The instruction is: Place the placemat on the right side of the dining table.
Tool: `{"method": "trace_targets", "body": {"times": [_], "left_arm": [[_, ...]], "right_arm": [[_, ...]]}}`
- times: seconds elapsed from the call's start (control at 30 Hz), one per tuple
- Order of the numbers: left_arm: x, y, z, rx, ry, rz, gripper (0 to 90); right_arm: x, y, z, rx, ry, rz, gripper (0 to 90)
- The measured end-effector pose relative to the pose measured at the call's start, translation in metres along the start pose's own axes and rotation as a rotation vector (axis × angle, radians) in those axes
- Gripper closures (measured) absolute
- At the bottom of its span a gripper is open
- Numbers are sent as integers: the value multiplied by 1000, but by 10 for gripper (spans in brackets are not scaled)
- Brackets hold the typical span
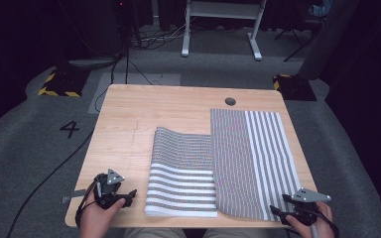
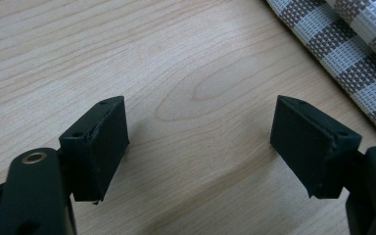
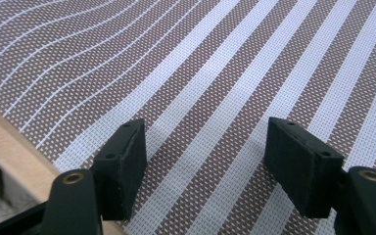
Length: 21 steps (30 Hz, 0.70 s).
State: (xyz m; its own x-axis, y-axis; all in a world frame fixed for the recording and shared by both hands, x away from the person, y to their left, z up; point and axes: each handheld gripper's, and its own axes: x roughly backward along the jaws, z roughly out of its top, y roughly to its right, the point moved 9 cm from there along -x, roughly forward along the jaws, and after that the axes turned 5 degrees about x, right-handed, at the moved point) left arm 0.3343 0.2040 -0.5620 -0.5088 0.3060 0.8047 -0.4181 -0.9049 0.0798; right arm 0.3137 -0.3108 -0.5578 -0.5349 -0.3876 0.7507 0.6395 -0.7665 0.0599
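Two woven mats with brown and white stripes lie side by side on the wooden table (image 1: 129, 114). The left mat (image 1: 181, 173) is shorter, and its far end curls over. The longer right mat (image 1: 253, 158) lies flat. My left gripper (image 1: 129, 194) rests near the front left corner; in the left gripper view it (image 2: 200, 112) stands open over bare wood, with a mat edge (image 2: 352, 49) at the upper right. My right gripper (image 1: 278, 210) is at the right mat's front right corner. It (image 3: 205, 142) is open just above the striped weave (image 3: 225, 58), with nothing between its pads.
A round cable hole (image 1: 230, 101) sits near the table's far edge. The table's front edge (image 3: 10, 147) runs close by the right gripper. On the floor beyond are cables, a white desk frame (image 1: 218, 25), yellow-black blocks (image 1: 59, 82) and a painted numeral 4 (image 1: 69, 129).
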Motion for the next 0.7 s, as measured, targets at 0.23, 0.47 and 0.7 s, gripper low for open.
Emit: {"method": "trace_targets", "body": {"times": [0.23, 0.47, 0.7], "left_arm": [[0, -3, -2, 4, 0, 8, 222], [2, -3, -2, 5, 4, 2, 222], [1, -3, -3, 12, 0, 3, 222]], "right_arm": [[-10, 11, 10, -16, 14, -13, 330], [-24, 33, 25, -5, -4, 0, 348], [-33, 49, 35, -11, -5, -9, 367]]}}
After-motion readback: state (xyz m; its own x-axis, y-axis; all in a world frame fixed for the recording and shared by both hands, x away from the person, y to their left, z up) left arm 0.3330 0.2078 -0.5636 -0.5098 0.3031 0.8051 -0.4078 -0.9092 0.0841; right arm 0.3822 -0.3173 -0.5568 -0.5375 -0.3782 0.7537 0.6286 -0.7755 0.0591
